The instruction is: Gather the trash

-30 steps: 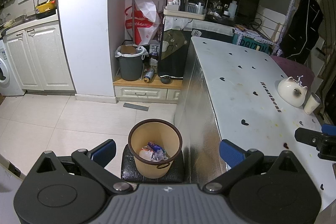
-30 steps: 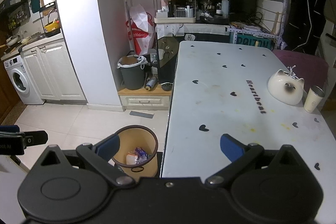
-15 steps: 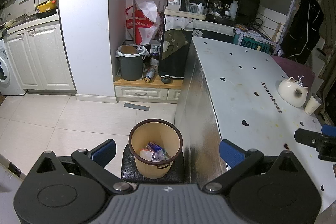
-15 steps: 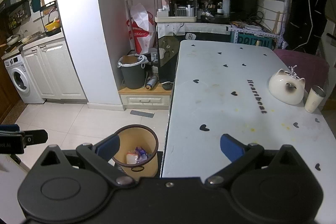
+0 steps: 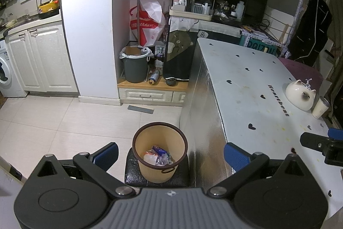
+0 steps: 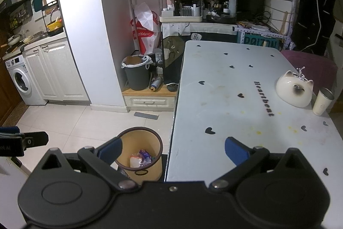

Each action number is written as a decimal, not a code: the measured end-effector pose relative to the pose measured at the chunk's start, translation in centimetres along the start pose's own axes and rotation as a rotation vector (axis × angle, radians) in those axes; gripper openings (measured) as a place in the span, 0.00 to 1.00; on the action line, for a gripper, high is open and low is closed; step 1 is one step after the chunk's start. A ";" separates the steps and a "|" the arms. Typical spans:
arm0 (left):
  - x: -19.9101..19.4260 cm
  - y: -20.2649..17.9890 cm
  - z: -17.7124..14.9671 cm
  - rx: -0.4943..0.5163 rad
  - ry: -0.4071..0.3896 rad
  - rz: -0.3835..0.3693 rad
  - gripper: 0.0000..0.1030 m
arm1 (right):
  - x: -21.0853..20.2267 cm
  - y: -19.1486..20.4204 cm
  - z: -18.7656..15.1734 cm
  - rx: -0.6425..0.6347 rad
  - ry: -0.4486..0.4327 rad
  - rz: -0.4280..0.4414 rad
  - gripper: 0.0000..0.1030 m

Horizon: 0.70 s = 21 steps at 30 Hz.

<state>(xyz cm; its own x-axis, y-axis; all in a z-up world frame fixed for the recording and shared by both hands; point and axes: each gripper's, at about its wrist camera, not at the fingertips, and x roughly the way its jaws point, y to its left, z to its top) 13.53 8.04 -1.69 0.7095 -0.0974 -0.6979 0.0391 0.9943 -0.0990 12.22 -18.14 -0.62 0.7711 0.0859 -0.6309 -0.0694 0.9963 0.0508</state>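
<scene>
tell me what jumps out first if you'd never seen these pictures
The tan wastebasket on the floor beside the table, with wrappers at its bottom, sits right between the open left tool. Next comes the long white table dotted with black hearts, bearing a white cat-shaped ornament and a cup at its right edge.

Bottom of the tan bin (image 6: pixel 139 156) behind the right gripper's fingers (image 6: pixel 110 150); crumpled trash (image 5: pixel 157 157) inside, unidentifiable.
</scene>
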 end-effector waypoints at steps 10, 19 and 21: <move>0.0 0.0 0.0 0.000 0.001 0.001 1.00 | 0.1 0.1 0.1 0.000 0.002 0.000 1.00; 0.3 0.3 0.1 0.001 0.004 0.005 1.00 | 0.1 0.1 0.1 0.000 0.003 0.000 1.00; 0.4 0.3 0.2 0.000 0.007 0.006 1.00 | 0.1 0.2 0.1 0.001 0.003 0.000 1.00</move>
<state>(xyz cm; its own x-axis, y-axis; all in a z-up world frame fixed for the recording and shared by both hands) 13.93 8.29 -1.88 0.7050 -0.0918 -0.7032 0.0352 0.9949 -0.0946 12.31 -17.97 -0.57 0.7689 0.0861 -0.6336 -0.0691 0.9963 0.0515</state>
